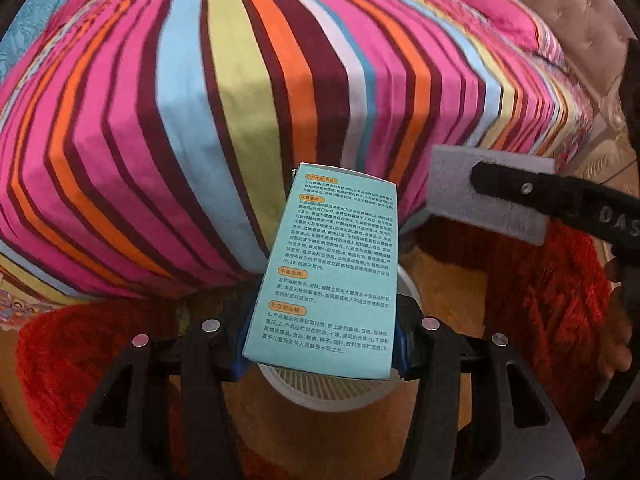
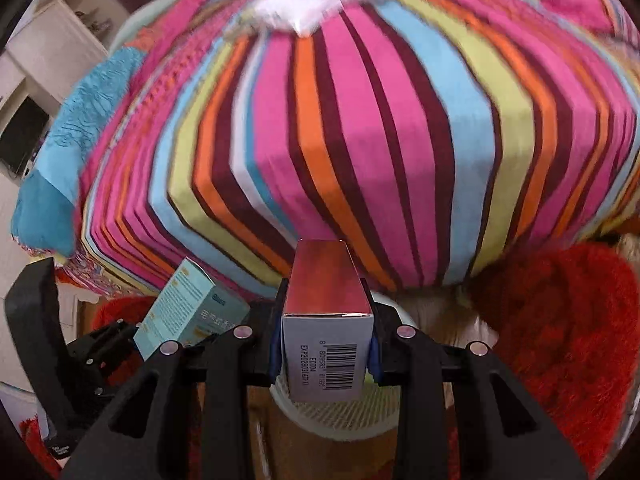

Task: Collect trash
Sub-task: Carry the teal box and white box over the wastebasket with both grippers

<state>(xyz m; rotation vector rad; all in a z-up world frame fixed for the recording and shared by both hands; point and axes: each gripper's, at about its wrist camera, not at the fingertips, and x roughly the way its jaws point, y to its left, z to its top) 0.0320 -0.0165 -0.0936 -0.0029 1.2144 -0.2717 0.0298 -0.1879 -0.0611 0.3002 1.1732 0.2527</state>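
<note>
While the left gripper (image 1: pixel 320 354) clamps a teal printed carton (image 1: pixel 326 272) between its pads, the right gripper (image 2: pixel 326 354) pinches a red carton with a barcode end (image 2: pixel 328 340). Both cartons hang over a white slotted wastebasket (image 2: pixel 340 416) on the floor beside a striped bedspread (image 1: pixel 180 128), between red shaggy rugs (image 2: pixel 560 340).

Each tool is matte black plastic: the left tool (image 1: pixel 320 344) and right tool (image 2: pixel 326 344) have angular linkage arms with cut-out slots, round silver pivot pins and blue pads. The right tool shows a grey pad backing and white lettering, perhaps "DAS"
</note>
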